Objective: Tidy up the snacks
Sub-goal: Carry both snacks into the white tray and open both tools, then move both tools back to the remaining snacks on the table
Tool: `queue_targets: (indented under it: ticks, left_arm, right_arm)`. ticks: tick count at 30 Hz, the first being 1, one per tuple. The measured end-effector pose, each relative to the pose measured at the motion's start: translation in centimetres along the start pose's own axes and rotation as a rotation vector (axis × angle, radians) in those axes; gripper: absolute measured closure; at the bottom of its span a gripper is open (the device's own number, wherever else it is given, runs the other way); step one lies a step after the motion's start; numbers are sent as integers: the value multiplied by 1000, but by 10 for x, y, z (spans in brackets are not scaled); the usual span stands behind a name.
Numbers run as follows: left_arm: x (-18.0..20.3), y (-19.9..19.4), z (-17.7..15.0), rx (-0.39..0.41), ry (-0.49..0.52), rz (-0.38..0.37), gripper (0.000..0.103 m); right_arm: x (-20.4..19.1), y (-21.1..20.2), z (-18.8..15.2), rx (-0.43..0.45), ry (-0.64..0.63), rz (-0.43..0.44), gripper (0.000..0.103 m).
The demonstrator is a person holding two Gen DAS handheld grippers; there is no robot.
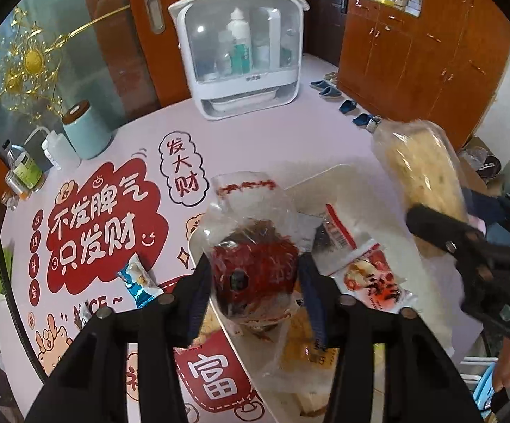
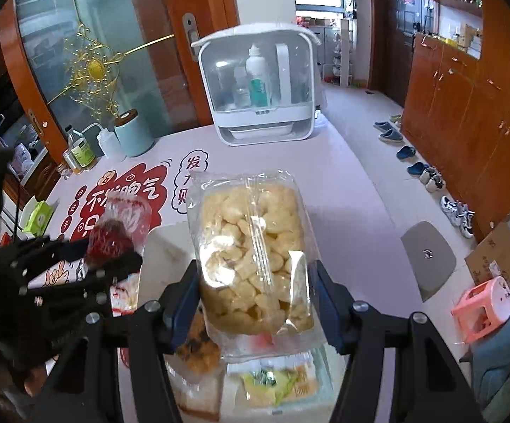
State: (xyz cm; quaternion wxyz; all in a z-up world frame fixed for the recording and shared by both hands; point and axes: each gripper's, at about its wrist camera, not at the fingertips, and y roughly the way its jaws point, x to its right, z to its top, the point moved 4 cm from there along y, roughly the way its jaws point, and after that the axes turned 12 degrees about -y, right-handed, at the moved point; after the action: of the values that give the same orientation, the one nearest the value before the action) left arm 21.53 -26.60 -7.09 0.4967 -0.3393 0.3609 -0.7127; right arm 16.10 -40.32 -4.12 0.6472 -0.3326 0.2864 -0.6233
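Closest in, the left claw is clenched on a clear bag of red-wrapped snack, lifted above the white tray — raised clear, it seems, so it can be sorted. The right claw grips a clear bag of pale puffed snacks upright over the same tray, where other packets lie, among them a red-and-white packet. A blue wrapped sweet sits loose on the printed counter — outside the tray. Farther back stands a white storage box.
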Motion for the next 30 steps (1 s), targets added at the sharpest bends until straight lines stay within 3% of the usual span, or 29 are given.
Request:
queue_targets:
  ticks: [3, 8, 19, 30]
  left_arm:
    - [-6, 5, 2, -2, -27, -15, 14]
    - [-23, 3, 4, 13, -74, -15, 13]
    - [-39, -7, -5, 32, -84, 16, 13]
    - [-61, -22, -35, 13, -118, 16, 13]
  right_arm:
    - [5, 26, 5, -29, 30, 23, 42]
    - [9, 45, 2, -60, 125, 96, 42]
    - [-9, 37, -1, -45, 76, 76, 42]
    - [-37, 24, -30, -71, 40, 68, 42]
